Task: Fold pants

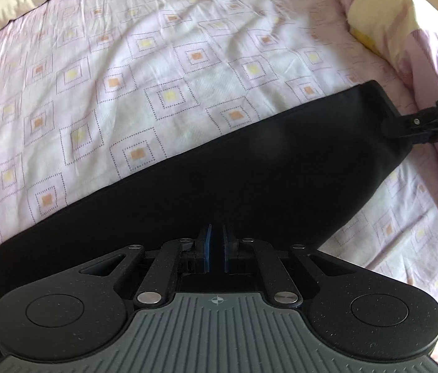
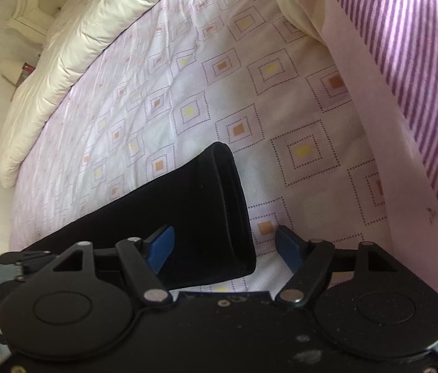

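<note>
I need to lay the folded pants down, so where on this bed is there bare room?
The patterned pink bedsheet lies bare between the black pants and the cream quilted duvet. It is crowded by the striped purple pillow and the right gripper.

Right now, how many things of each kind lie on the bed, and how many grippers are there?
Black pants: 1
Cream quilt: 1
Striped purple cover: 1
Grippers: 2, the left gripper shut on the pants, the right gripper open astride the hem
Total: 5
</note>
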`<state>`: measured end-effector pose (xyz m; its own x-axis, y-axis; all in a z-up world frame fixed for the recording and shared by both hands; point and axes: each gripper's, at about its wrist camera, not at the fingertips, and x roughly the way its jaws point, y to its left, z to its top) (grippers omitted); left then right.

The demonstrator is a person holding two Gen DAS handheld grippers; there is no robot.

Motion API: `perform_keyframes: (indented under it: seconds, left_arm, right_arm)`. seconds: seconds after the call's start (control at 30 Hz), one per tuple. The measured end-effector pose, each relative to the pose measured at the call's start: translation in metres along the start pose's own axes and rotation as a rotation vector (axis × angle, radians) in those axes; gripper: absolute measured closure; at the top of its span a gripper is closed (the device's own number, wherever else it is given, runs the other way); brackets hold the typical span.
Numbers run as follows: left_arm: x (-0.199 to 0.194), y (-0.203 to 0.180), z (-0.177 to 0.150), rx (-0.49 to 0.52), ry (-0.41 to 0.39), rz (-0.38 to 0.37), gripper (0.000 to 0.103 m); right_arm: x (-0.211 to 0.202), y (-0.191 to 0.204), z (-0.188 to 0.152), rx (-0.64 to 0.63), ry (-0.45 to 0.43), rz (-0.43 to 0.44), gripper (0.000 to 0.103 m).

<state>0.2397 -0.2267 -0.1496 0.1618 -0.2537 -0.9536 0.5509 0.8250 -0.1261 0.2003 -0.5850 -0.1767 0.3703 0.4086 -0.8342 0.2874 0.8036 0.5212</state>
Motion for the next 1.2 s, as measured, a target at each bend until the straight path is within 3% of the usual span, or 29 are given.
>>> perform_keyframes:
  seconds: [0.2,0.27,0.4,0.43,0.5,0.53,0.73,0.9,1.1,1.2]
  left_arm:
    - [0.002,0.006,0.005,-0.082,0.016,-0.027,0.095]
    - [0.002,0.007,0.006,-0.09,0.017,-0.034,0.095]
    - [0.002,0.009,0.006,-0.097,0.022,-0.046,0.095]
    - [0.003,0.009,0.006,-0.101,0.024,-0.049,0.095]
    - [0.002,0.011,0.007,-0.107,0.025,-0.052,0.095]
    - [0.002,0.011,0.006,-0.108,0.024,-0.053,0.095]
    - [0.002,0.01,0.007,-0.103,0.024,-0.041,0.095]
    - [0.002,0.003,0.005,-0.069,0.006,-0.009,0.095]
    - [0.001,-0.002,0.0,-0.016,-0.039,0.014,0.095]
    - [-0.005,0.009,-0.002,-0.016,-0.056,-0.027,0.095]
  right_arm:
    - [-0.001,-0.006,0.003,-0.038,0.015,0.076,0.019]
    - [0.002,-0.009,0.005,-0.023,0.02,0.116,0.031]
    - [0.009,-0.004,0.013,-0.04,0.028,0.131,0.033]
    - [0.01,-0.003,0.015,-0.05,0.033,0.124,0.038]
    - [0.011,-0.002,0.017,-0.068,0.044,0.091,0.074]
    - [0.013,-0.005,0.017,-0.046,0.056,0.11,0.08]
    - [-0.001,0.031,0.012,-0.072,0.004,0.044,0.082]
    - [-0.037,0.078,0.005,-0.116,-0.073,0.086,0.083]
    - [-0.056,0.148,-0.014,-0.195,-0.086,0.138,0.085]
    - [-0.051,0.177,-0.026,-0.211,-0.082,0.131,0.094]
